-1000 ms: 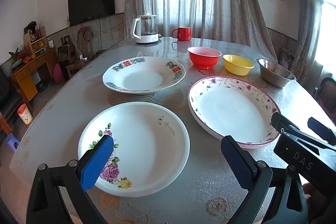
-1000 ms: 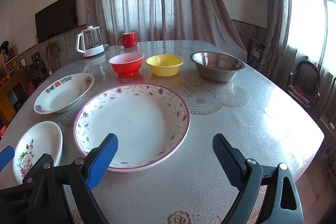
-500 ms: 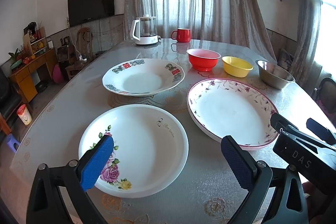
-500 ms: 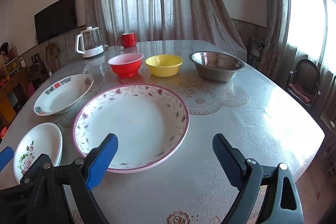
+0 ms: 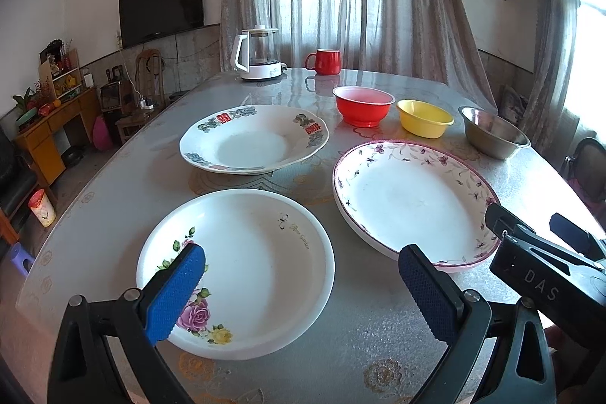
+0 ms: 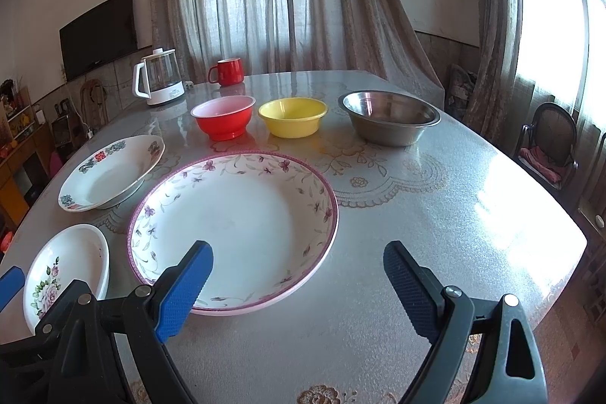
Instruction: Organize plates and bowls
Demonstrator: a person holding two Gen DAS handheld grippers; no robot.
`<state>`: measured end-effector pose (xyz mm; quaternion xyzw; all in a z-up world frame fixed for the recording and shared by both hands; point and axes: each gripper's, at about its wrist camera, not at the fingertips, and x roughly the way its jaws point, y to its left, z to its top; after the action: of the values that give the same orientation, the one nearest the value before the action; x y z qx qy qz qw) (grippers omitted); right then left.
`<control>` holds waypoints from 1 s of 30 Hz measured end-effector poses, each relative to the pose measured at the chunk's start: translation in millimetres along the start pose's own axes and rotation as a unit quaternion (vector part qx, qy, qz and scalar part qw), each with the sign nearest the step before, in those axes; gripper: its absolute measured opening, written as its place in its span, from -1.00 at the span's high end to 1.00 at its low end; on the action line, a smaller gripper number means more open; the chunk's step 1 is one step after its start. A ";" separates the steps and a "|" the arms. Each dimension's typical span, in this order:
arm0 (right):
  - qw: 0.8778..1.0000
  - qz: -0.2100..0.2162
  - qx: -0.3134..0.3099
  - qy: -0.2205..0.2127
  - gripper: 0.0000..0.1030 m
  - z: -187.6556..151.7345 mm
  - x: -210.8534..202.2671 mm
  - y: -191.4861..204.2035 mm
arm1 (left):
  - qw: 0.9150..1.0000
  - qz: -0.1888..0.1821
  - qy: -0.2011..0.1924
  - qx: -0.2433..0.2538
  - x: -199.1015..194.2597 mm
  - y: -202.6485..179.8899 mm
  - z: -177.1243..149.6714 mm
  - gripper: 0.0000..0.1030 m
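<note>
Plates and bowls sit apart on the glossy surface (image 6: 435,214): the rose plate (image 5: 242,271) lies just ahead of the left gripper (image 5: 303,286), the pink-rimmed plate (image 6: 235,226) just ahead of the right gripper (image 6: 299,286). Both grippers hang wide apart, holding nothing. Beyond stand a red bowl (image 6: 223,116), yellow bowl (image 6: 293,116) and steel bowl (image 6: 390,116).

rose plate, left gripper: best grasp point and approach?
Pinch the near rim of the rose plate, coming in low from the near table edge. It lies flat and is too wide to span; the raised lip is the only thin edge. The left gripper is open, probably nearly aligned.
</note>
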<state>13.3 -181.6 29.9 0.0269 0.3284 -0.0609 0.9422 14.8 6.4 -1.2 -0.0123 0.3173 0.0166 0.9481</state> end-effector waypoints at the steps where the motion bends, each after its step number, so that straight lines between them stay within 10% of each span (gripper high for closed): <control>1: 1.000 0.000 0.000 0.001 -0.81 -0.1 0.6 -0.2 | 1.000 -0.001 0.000 0.001 0.3 -0.6 0.6 -0.99; 15: 1.000 0.003 0.014 0.023 -0.80 1.6 17.6 -11.5 | 1.000 -0.013 0.010 0.016 9.1 -8.4 4.1 -0.99; 27: 0.989 0.117 0.029 0.083 -0.80 19.3 48.3 -45.4 | 0.991 -0.128 0.036 -0.014 30.7 8.1 41.5 -0.99; 30: 0.988 0.121 0.030 0.088 -0.45 26.7 53.0 -51.9 | 0.991 -0.128 0.044 0.002 37.1 4.5 50.8 -0.99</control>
<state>64.0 -240.6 17.3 0.1002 0.4024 0.0465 0.9088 74.8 13.5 17.0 -0.0517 0.3548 -0.1065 0.9274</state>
